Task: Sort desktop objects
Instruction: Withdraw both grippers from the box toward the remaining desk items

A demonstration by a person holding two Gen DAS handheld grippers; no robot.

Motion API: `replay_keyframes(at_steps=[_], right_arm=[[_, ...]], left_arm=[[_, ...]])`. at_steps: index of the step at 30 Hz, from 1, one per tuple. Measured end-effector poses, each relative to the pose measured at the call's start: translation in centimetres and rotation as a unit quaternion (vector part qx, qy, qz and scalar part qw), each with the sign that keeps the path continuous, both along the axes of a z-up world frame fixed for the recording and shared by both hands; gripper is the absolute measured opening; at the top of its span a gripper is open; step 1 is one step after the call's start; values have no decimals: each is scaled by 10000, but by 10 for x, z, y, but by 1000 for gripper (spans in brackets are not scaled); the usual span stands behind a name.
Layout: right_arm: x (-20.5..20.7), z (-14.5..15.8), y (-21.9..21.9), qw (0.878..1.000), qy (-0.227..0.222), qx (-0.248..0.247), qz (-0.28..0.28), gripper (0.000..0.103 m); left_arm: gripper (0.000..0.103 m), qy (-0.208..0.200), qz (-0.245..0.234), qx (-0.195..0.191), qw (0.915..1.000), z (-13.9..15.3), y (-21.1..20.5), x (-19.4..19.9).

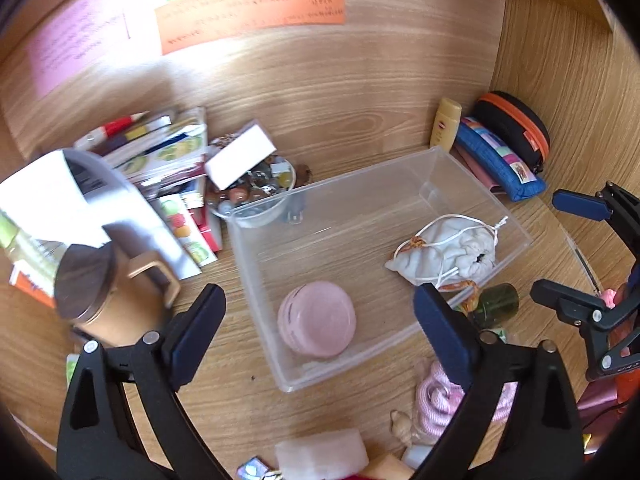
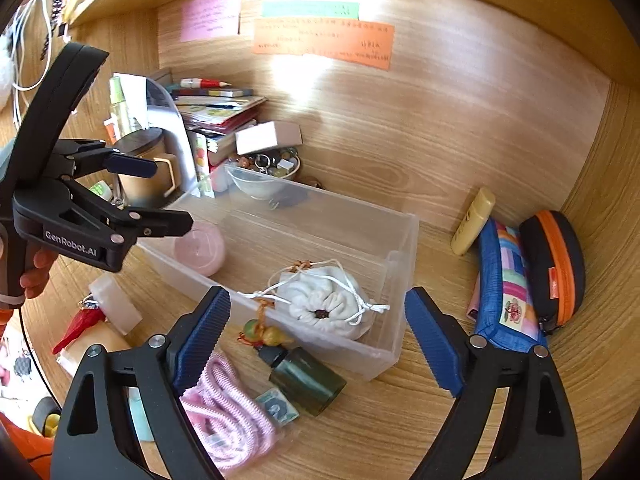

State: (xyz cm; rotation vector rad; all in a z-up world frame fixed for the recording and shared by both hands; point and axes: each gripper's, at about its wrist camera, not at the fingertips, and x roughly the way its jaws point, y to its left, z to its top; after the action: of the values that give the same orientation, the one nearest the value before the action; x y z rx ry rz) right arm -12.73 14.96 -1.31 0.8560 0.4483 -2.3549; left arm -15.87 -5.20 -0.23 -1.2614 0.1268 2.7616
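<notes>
Both grippers spread wide, nothing held: left gripper, right gripper. Clear bin on desk, pink jar and white pouch inside. Green bottle just outside bin.

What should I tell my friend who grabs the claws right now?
Left claw: open, empty, above the clear plastic bin.
Right claw: open, empty, over the bin's near wall.
Done: pink round case and white drawstring pouch lie in the bin.
Left: dark green bottle, pink cord, gourd charm and other small bits on the desk in front of the bin.
</notes>
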Motion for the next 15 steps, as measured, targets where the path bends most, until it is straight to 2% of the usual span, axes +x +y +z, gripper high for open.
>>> replay_keyframes(at_steps=[7, 15], right_arm=[[25, 0, 3, 9999, 154, 13, 9, 92], [47, -11, 10, 9999, 68, -34, -73, 92]], left_arm=[[99, 269, 245, -173, 9992, 7, -8, 38], [99, 142, 323, -151, 9993, -9, -10, 64]])
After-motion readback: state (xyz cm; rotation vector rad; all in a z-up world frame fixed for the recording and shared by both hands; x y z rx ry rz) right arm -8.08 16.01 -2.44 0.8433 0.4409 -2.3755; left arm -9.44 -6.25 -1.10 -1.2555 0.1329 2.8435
